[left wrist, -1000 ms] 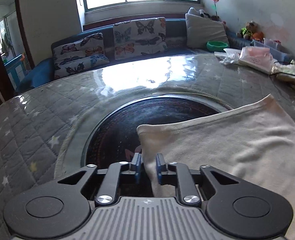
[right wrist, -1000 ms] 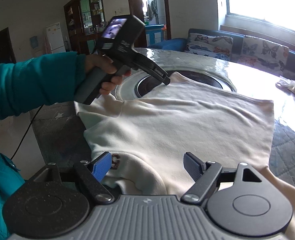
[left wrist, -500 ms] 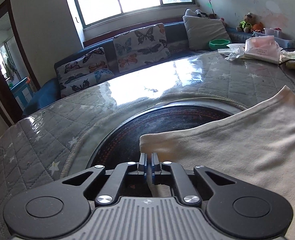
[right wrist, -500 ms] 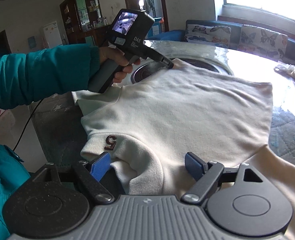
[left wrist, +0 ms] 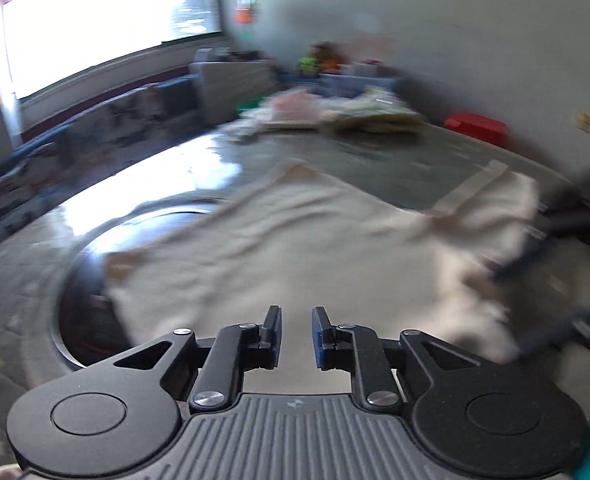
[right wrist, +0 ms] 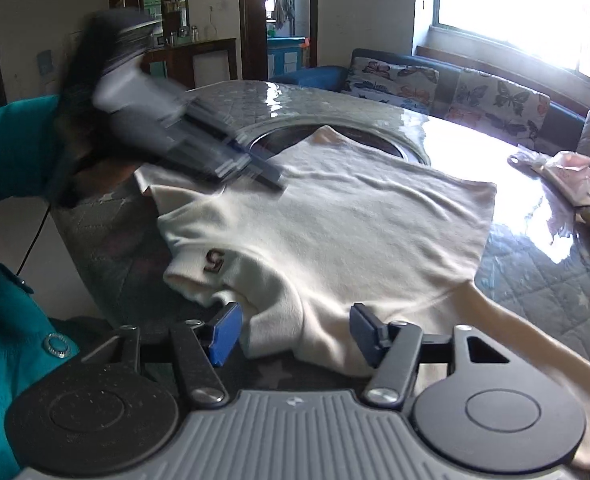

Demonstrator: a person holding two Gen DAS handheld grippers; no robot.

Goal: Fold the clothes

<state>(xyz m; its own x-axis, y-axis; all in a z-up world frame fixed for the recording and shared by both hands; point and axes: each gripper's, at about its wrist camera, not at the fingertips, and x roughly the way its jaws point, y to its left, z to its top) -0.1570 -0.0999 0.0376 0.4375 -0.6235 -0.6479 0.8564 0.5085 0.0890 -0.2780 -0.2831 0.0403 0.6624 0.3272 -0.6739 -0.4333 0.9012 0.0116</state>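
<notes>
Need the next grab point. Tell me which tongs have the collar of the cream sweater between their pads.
The right tongs: open, blue pads straddling the collar near the "5" patch. The left tongs are open over the sweater's body instead.

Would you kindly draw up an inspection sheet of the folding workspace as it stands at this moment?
Surface: round table with a grey quilted star cover under glossy film; dark round inset at its centre.
Job's things: cream sweater lying spread out, a "5" patch at its collar, one sleeve trailing off by the right gripper.
Clutter: bags and packets at the far edge.
Grippers: left gripper open, blurred, over the cloth; right gripper open, straddling the collar fold.
Cables: thin dark cord hanging below the left hand.
Surroundings: butterfly-cushion sofa, bright window, doorway.
</notes>
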